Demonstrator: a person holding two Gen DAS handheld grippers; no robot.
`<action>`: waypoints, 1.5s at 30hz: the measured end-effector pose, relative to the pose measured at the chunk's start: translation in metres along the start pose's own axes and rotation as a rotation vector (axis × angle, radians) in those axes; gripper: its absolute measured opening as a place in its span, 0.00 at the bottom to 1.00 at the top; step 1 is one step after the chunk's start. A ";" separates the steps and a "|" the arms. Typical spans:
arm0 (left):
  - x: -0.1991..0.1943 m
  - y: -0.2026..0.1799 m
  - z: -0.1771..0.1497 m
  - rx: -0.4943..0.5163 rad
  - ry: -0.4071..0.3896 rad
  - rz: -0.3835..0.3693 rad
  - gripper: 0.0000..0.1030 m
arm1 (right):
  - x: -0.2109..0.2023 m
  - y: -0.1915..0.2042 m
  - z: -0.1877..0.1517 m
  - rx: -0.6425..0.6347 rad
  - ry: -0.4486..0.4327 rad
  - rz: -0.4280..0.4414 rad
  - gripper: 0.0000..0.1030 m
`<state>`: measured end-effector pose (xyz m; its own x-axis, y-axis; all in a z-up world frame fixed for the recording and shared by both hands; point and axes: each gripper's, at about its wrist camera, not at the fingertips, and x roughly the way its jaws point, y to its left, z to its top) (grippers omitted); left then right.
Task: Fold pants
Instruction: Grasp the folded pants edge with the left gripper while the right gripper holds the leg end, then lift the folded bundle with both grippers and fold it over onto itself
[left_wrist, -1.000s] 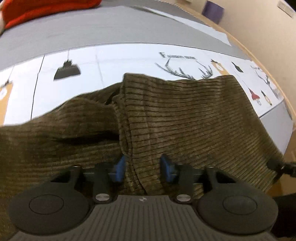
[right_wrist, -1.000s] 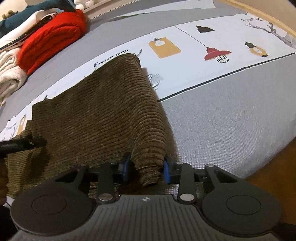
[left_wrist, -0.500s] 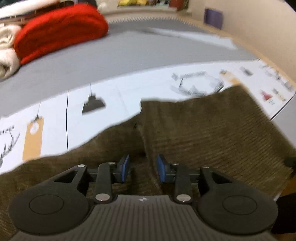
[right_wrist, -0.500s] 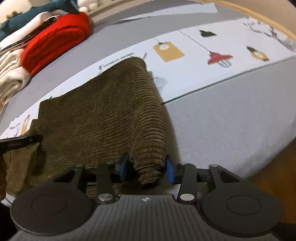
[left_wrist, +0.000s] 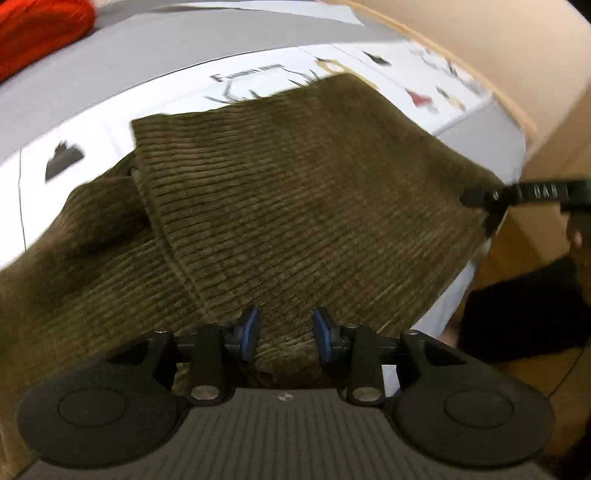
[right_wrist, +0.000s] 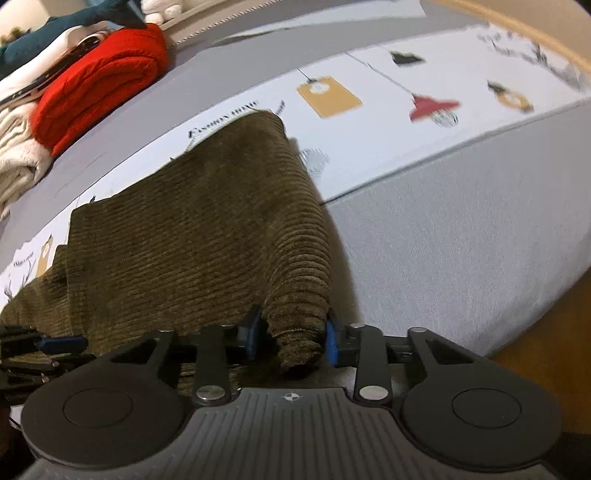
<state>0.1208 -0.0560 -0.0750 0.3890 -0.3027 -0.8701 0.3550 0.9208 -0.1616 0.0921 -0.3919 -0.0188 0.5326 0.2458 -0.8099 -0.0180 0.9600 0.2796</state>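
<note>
Olive pants (right_wrist: 192, 236) edge betw. right gripper (right_wrist: 293, 334) pads – closing, on bed (right_wrist: 461, 240)

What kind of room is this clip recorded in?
Most likely a bedroom at home. The brown corduroy pants lie on a bed-like surface under a grey and white printed sheet, folded clothes including a red knit are piled at its far end, and wooden flooring shows beside it.
</note>
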 end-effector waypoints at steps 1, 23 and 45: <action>-0.002 0.002 0.001 -0.022 -0.008 -0.003 0.42 | -0.006 0.005 0.002 -0.016 -0.019 -0.002 0.28; -0.058 0.050 0.031 -0.348 -0.314 -0.285 0.75 | -0.052 0.239 -0.120 -1.215 -0.391 0.067 0.25; -0.098 0.082 -0.005 -0.335 -0.305 0.017 0.17 | -0.099 0.226 -0.050 -0.864 -0.218 0.319 0.51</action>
<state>0.1078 0.0502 -0.0054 0.6427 -0.2989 -0.7054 0.0711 0.9401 -0.3335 -0.0068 -0.1925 0.0994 0.5392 0.5668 -0.6229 -0.7638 0.6407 -0.0782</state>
